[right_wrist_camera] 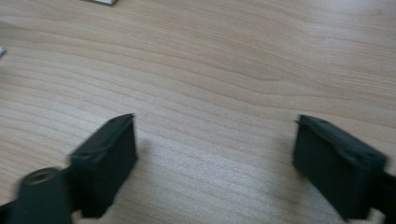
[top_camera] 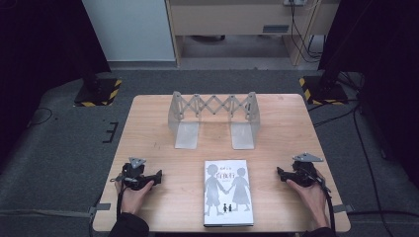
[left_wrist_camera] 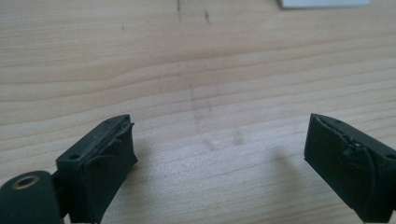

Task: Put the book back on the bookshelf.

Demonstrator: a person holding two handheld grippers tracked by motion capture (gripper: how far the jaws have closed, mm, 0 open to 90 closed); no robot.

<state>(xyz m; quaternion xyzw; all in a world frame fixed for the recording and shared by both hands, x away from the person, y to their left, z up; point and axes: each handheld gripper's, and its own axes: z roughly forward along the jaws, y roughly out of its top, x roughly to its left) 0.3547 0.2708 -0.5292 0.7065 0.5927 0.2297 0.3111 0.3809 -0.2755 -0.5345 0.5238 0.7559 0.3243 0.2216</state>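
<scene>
Both of my grippers sit low on the near part of the light wooden table (top_camera: 148, 128), one on each side of the book. The left gripper (top_camera: 159, 177) has its jaws standing apart with nothing but bare wood grain between them in the left gripper view (left_wrist_camera: 219, 154). The right gripper (top_camera: 279, 173) is the same: jaws spread, nothing held, and the right gripper view shows plain tabletop between them (right_wrist_camera: 215, 154).

Between the two grippers, near the front edge, lies the white paperback book with grey silhouette figures on its cover (top_camera: 228, 191). It lies flat, cover up, and neither gripper touches it.

Handling judgement: a moderate weight, and stiff enough across the spine but floppy at the open edge if lifted by one cover only. The cover looks smooth, possibly glossy, so I expect the pads to slide unless they pinch the whole block of pages. Lying flat, it offers no edge to pinch from above. Best hold, I think: tip one long edge up with one gripper, then clamp across the full thickness near the spine.

Farther back, near the table's middle, stands the grey metal expanding book rack with scissor-lattice back and two flat foot plates (top_camera: 213, 118), well apart from the book.
</scene>
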